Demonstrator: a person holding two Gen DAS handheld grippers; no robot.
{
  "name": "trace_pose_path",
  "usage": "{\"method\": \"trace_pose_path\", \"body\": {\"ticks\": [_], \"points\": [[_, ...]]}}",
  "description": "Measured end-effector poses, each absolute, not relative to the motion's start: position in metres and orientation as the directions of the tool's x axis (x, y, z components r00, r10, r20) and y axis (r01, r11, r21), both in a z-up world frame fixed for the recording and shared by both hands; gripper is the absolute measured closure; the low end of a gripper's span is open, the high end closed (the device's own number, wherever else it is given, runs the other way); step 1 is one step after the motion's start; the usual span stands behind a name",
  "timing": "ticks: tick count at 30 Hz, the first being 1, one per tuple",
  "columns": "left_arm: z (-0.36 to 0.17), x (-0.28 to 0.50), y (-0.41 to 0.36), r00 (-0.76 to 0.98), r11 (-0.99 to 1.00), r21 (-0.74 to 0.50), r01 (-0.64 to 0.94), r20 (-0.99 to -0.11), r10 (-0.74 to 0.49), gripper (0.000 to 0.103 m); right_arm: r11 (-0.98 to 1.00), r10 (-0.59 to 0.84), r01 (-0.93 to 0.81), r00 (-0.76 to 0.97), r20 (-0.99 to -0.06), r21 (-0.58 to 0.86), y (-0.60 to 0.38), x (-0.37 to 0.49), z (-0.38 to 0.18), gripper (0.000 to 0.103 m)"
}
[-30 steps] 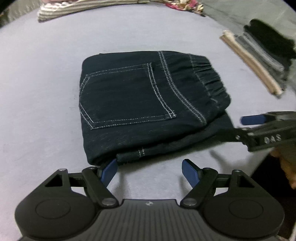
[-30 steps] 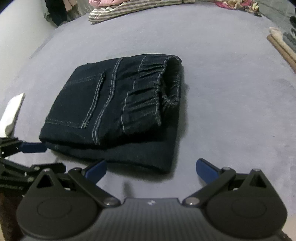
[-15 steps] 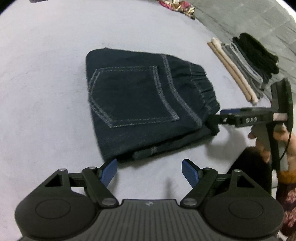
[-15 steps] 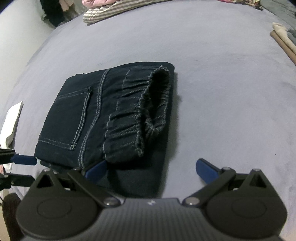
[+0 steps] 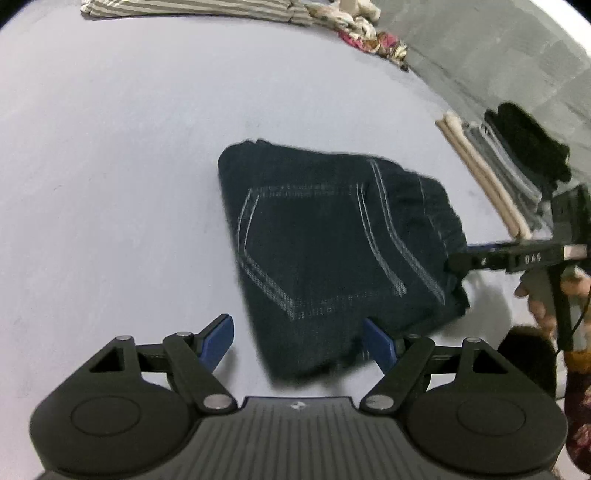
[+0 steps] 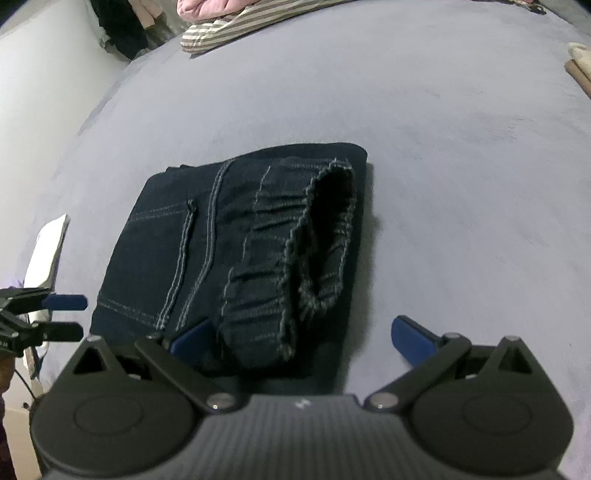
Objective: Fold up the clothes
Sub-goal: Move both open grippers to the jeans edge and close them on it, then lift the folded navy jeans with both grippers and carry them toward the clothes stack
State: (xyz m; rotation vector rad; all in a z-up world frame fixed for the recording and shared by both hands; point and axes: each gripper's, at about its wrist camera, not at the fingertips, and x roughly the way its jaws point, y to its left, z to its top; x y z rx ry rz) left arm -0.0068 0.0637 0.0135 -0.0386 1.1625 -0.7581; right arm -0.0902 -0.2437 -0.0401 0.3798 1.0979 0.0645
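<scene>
1. Working at the tail end of the fold: the dark navy denim trousers with pale contrast stitching (image 5: 332,254) are already lying as a compact folded bundle on the pale grey fabric surface (image 5: 129,166), back pocket up and the gathered elastic waistband (image 6: 317,236) facing the right side.

2. I am holding the left gripper (image 5: 301,341) at the near edge of the bundle, jaws spread wide. The bundle's near corner is lying between the blue pads, and the right-hand pad looks tucked against the cloth, but nothing is being pinched.

3. I am holding the right gripper (image 6: 301,338) at the waistband end, jaws equally wide. Its left pad seems to be sitting under or against the near lip of the denim; the right pad is clear of it, over bare surface. Nothing is gripped here either.

4. To my judgement, folding is done and the step in hand is taking hold of the bundle to move or square it.

5. Far right, a stack of folded garments in beige, grey and black (image 5: 509,173) is lying; a striped cloth (image 6: 251,18) is lying at the far edge.

6. Next, I reckon both jaws need closing through all layers together, low at the edge, so the fold is not springing open at the bulky waistband on lifting.
</scene>
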Motion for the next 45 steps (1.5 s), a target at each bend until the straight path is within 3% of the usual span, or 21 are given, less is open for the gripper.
{"method": "trace_pose_path", "body": {"ticks": [11,13,18,26,28,31,33,35,45], "points": [[-0.019,0.029,0.068,0.192,0.715,-0.551,0.43,-0.718,-0.669,0.029,0.86,0.372,0.129,0.504,-0.779,0.494,-0.265,-0.072,-0.062,0.0],[-0.024,0.033,0.066,0.191,0.706,-0.572,0.417,-0.704,-0.684,0.036,0.825,0.412,0.13,0.528,-0.743,0.549,-0.271,-0.07,-0.068,0.0],[-0.038,0.038,0.061,0.201,0.709,-0.59,0.387,-0.696,-0.689,0.041,0.727,0.487,0.136,0.588,-0.645,0.673,-0.282,-0.065,-0.083,0.0],[-0.056,0.029,0.055,0.286,0.698,-0.626,0.347,-0.638,-0.715,0.043,0.741,0.455,0.094,0.659,-0.599,0.665,-0.272,-0.066,-0.096,0.0],[-0.054,0.022,0.053,0.324,0.71,-0.61,0.353,-0.632,-0.704,0.049,0.785,0.417,0.078,0.667,-0.618,0.614,-0.263,-0.068,-0.094,0.003],[-0.048,0.011,0.048,0.38,0.728,-0.574,0.376,-0.621,-0.686,0.056,0.85,0.345,0.07,0.675,-0.652,0.523,-0.248,-0.071,-0.087,0.025],[-0.042,0.006,0.046,0.408,0.735,-0.557,0.386,-0.612,-0.678,0.06,0.832,0.347,0.083,0.693,-0.631,0.549,-0.251,-0.076,-0.084,0.038],[-0.033,0.001,0.042,0.431,0.741,-0.539,0.402,-0.602,-0.672,0.063,0.804,0.358,0.092,0.714,-0.602,0.587,-0.256,-0.082,-0.08,0.043],[0.008,-0.009,0.012,0.466,0.733,-0.487,0.475,-0.568,-0.679,0.068,0.794,0.324,0.078,0.784,-0.529,0.603,-0.272,-0.111,-0.045,0.046]]}}
